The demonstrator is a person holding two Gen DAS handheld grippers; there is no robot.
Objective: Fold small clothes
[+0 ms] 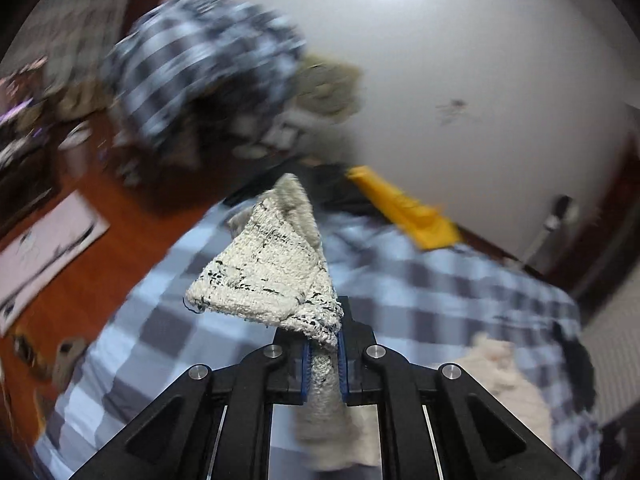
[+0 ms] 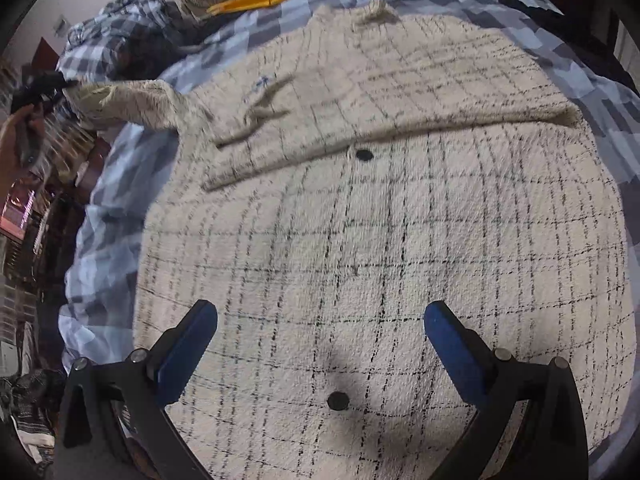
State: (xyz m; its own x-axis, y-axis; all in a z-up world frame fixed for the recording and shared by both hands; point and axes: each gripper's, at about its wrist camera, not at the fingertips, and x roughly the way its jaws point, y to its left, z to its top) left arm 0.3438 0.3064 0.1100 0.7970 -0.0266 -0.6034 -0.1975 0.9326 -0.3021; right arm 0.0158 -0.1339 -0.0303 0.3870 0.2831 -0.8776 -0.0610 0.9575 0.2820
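Observation:
A cream tweed garment with thin black check lines and black buttons lies spread on the blue checked bedcover. My right gripper is open just above its front panel, touching nothing. My left gripper is shut on a corner of the same cream garment and holds it lifted above the bed. In the right wrist view that lifted sleeve stretches left toward the left gripper at the frame edge.
A bundled blue checked quilt sits at the bed's far end, also in the right wrist view. A yellow cloth lies near the wall. A reddish wooden floor with a pale mat lies left of the bed.

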